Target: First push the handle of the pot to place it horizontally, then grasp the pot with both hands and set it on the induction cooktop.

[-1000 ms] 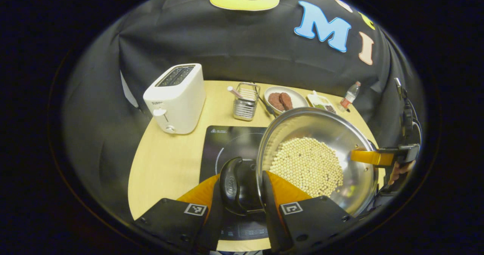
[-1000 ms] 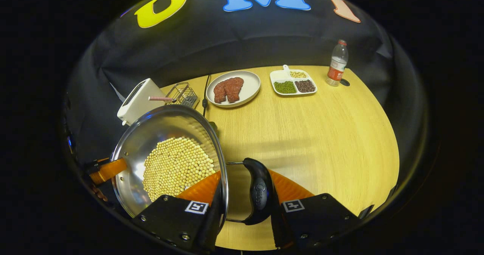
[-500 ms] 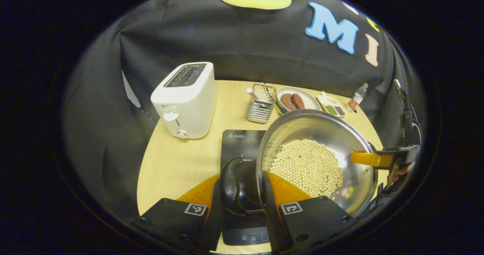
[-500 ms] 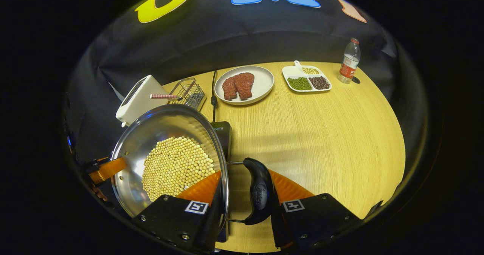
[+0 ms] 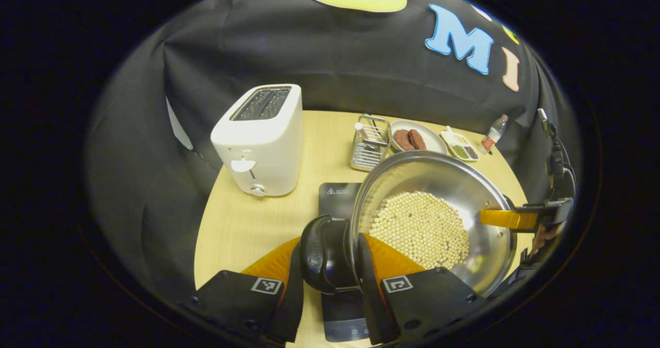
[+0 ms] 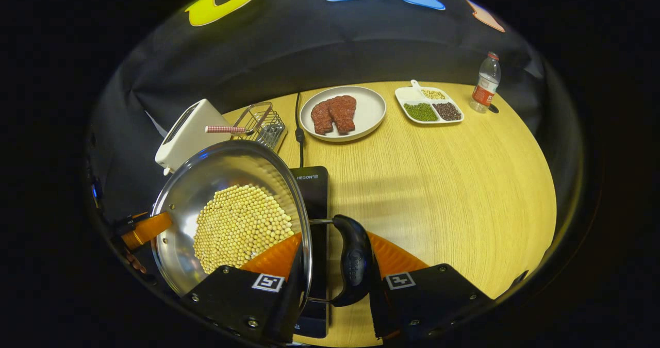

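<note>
Above the wooden worktop (image 6: 438, 183) the bean-laden pot (image 5: 433, 214), judged heavy and slippery steel, hangs with both jaws clamped on its black side handles (image 5: 322, 255).

We see a pale wooden worktop (image 6: 438, 183) with a rounded edge; black cloth (image 6: 309, 59), softly creased, walls the booth behind it.
</note>
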